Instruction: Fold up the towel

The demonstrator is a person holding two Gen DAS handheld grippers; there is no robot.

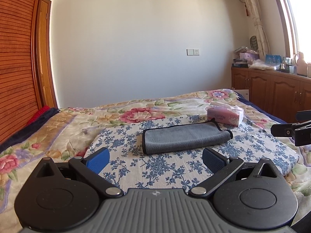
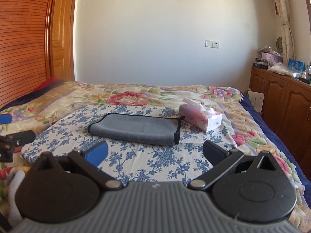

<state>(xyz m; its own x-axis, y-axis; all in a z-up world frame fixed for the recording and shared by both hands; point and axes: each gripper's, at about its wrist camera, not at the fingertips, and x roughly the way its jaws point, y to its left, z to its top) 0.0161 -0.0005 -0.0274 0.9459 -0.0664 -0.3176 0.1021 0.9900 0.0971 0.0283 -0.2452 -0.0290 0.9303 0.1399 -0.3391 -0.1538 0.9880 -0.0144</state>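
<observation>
A grey towel with black trim (image 1: 184, 136) lies folded into a long strip on a blue-flowered cloth (image 1: 136, 163) on the bed; it also shows in the right wrist view (image 2: 136, 129). My left gripper (image 1: 155, 159) is open and empty, hovering just short of the towel's near edge. My right gripper (image 2: 155, 153) is open and empty, also just short of the towel. Part of the right gripper shows at the right edge of the left wrist view (image 1: 291, 132). Part of the left gripper shows at the left edge of the right wrist view (image 2: 11, 139).
A pink tissue box (image 1: 225, 115) stands just behind the towel's right end, seen in the right wrist view too (image 2: 200, 117). The bed has a flowered blanket (image 1: 58, 128). A wooden cabinet (image 1: 272, 89) runs along the right, a wooden headboard (image 1: 15, 58) on the left.
</observation>
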